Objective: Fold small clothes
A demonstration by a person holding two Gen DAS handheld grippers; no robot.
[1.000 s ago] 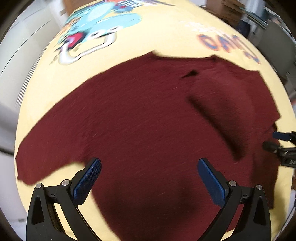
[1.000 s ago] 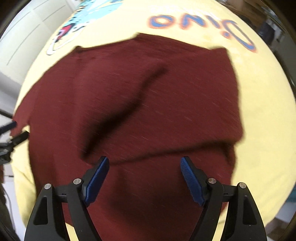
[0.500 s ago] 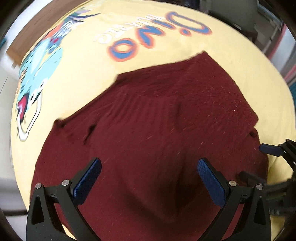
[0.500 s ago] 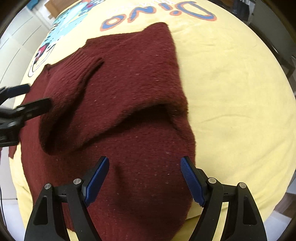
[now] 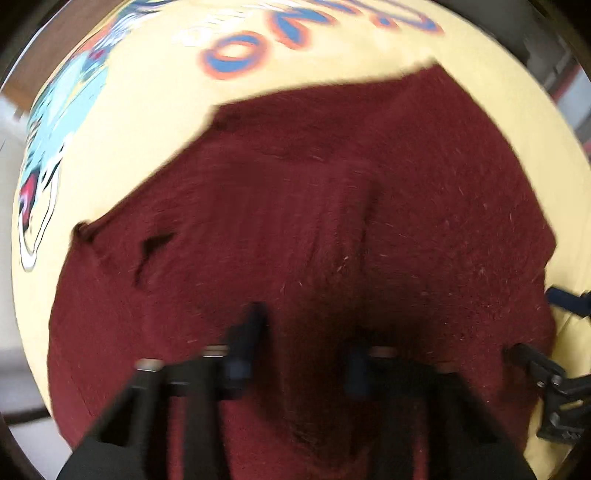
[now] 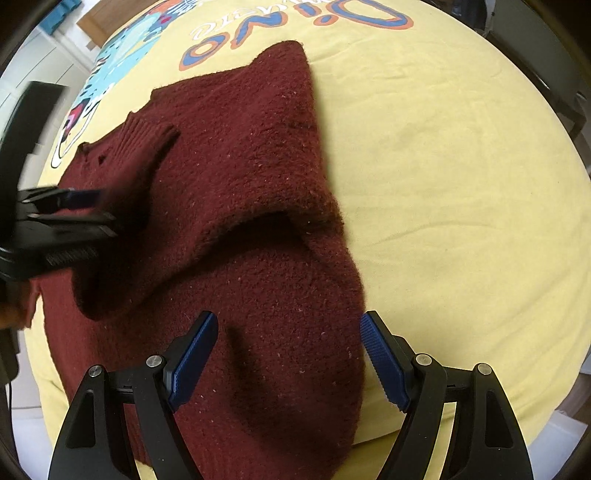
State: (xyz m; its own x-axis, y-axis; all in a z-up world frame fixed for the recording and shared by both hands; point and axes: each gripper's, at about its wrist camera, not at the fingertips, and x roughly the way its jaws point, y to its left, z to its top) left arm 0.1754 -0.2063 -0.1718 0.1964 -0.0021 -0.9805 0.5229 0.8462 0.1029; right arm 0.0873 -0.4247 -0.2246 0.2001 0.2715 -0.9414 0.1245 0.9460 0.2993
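The left tongs point(image 5: 299, 354) have just been closing: half a second ago their blue pads stood wide apart above the cloth, and they now sit drawn in, low in the left wrist view, blurred, and pressed into a bunched ridge of the maroon sweater point(image 5: 332, 229). The knit rises into a dark fold between them, so in my judgement they are clamped on it, though blur hides the contact itself. The right wrist view shows the same tongs at its left edge, nearly together on the sweater's left side.

The right tongs point(image 6: 288, 354) stand apart, hovering over the near part of the sweater, pads clear of the cloth and gripping nothing.

Compared with a second ago, the garment no longer lies spread out; it is narrower, with one side already turned over the body. I judge that a first fold is done and the left grip begins the next.

The sweater lies on the yellow bedsheet point(image 6: 443, 184), centre-left in the right wrist view, below the printed lettering point(image 6: 295, 33). It is a fuzzy knit, with a ribbed cuff point(image 6: 147, 136) at upper left and a loose, raised flap across its middle.
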